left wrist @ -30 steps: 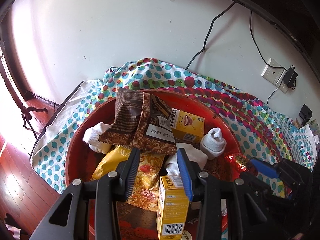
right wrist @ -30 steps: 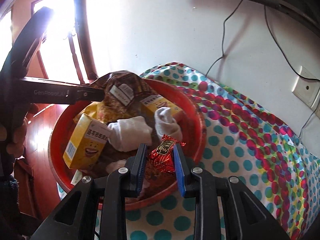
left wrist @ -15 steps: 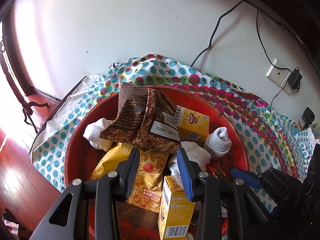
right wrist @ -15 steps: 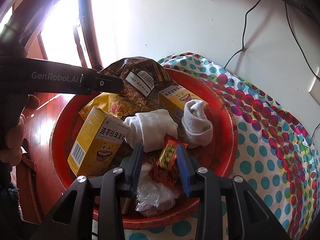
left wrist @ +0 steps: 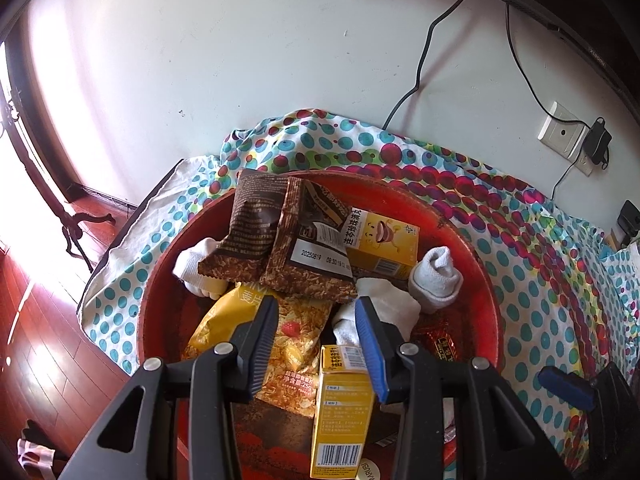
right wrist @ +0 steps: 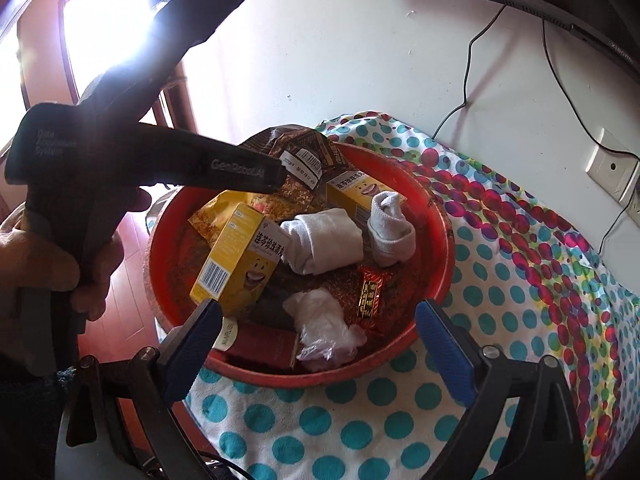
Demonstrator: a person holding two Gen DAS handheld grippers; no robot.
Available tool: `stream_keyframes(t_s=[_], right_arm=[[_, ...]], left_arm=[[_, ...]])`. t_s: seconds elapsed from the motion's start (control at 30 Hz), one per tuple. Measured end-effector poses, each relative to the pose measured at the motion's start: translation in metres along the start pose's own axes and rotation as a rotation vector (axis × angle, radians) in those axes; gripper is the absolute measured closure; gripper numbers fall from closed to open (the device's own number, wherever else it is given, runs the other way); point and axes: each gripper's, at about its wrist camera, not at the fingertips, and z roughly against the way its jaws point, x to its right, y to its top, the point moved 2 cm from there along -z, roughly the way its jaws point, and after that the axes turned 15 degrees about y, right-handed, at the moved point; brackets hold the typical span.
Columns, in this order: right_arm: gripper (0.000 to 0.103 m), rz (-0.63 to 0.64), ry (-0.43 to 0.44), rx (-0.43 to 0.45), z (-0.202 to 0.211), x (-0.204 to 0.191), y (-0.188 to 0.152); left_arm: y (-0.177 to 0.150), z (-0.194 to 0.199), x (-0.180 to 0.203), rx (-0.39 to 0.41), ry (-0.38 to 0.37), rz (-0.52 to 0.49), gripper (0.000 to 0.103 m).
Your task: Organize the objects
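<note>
The red candy wrapper point(right wrist: 370, 294) lies flat on the floor of the red basin point(right wrist: 444, 264), near its right-hand rim, just beside a crumpled clear plastic bag point(right wrist: 326, 326) and near the rolled white socks point(right wrist: 322, 240). It sits there because the right gripper point(right wrist: 320, 354) has let it go: the jaws have just been opening and now stand wide apart on the near side of the basin, with nothing between the blue pads, so the wrapper rests on its own.

The basin serves as the gathering place. A yellow box point(right wrist: 236, 258) leans on the pile at the left, a second yellow box point(right wrist: 352, 192) lies farther back, and brown snack bags point(left wrist: 280, 236) and a yellow snack packet point(left wrist: 296, 344) are heaped toward the far left. Everything loose is inside it, which suggests the sorting is well along.

The left gripper point(left wrist: 316, 332) hangs over the near part of the pile with its jaws partly open; they close on nothing, and the near box merely shows between them. A hand point(right wrist: 60, 264) holds its handle at the left. It looks poised to choose or steady something.

The basin stands on a polka-dot cloth point(right wrist: 500, 272) covering the tabletop, against a white wall.
</note>
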Motion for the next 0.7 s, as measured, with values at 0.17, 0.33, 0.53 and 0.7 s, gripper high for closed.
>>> stream_keyframes(t_s=[0.17,0.33,0.53,0.7], right_arm=[[0.006,-0.028,0.028,-0.019,0.010,-0.003,-0.012],[0.006,-0.055,0.020,-0.032,0.012,0.001,-0.018],[0.006,-0.050,0.025,-0.026,0.014,0.000,-0.020],[0.006,-0.035,0.027,-0.029,0.010,-0.005,-0.020]], left_arm=[[0.001,0.011,0.010,-0.001,-0.032,-0.005,0.058],[-0.001,0.014,0.015,-0.016,-0.018,0.004,0.058],[-0.006,0.019,0.010,-0.016,0.018,0.013,0.058],[-0.012,0.018,0.012,-0.013,0.070,-0.020,0.057]])
